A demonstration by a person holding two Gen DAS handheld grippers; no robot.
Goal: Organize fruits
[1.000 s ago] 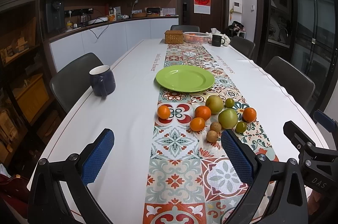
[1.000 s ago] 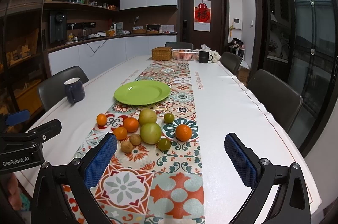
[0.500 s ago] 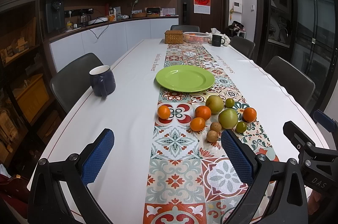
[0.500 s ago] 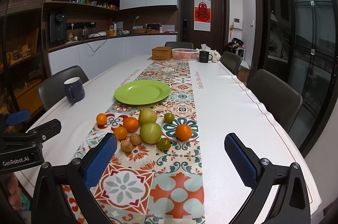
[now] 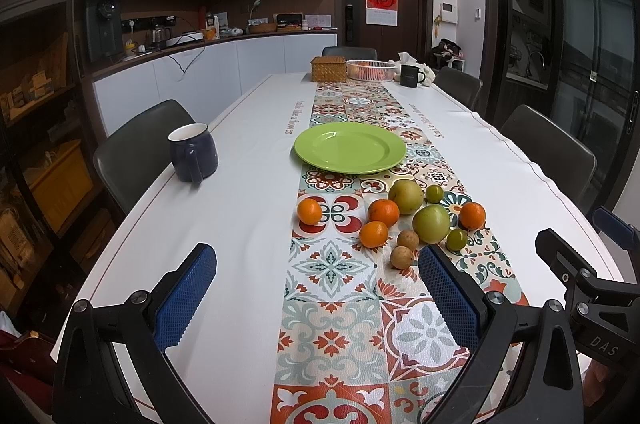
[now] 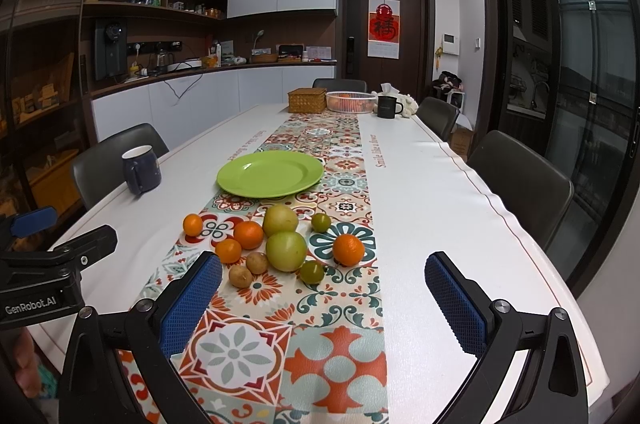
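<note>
The left gripper hovers above the near end of the table, jaws wide apart and holding nothing. The right gripper hovers beside it at a similar height, jaws also wide apart and holding nothing.

The fruits lie in a loose cluster on the patterned runner, just ahead of both grippers. The cluster contains four oranges, one of which sits apart on the left and another on the right edge. The other two oranges lie close together near the centre. Two large green fruits sit side by side. Two small green fruits and two small brown fruits lie around them.

A green plate sits on the runner just beyond the cluster, with nothing on it. A dark blue mug stands on the white cloth to the left of the plate. At the far end of the table are a wicker box, a white basket and a black mug.
</note>
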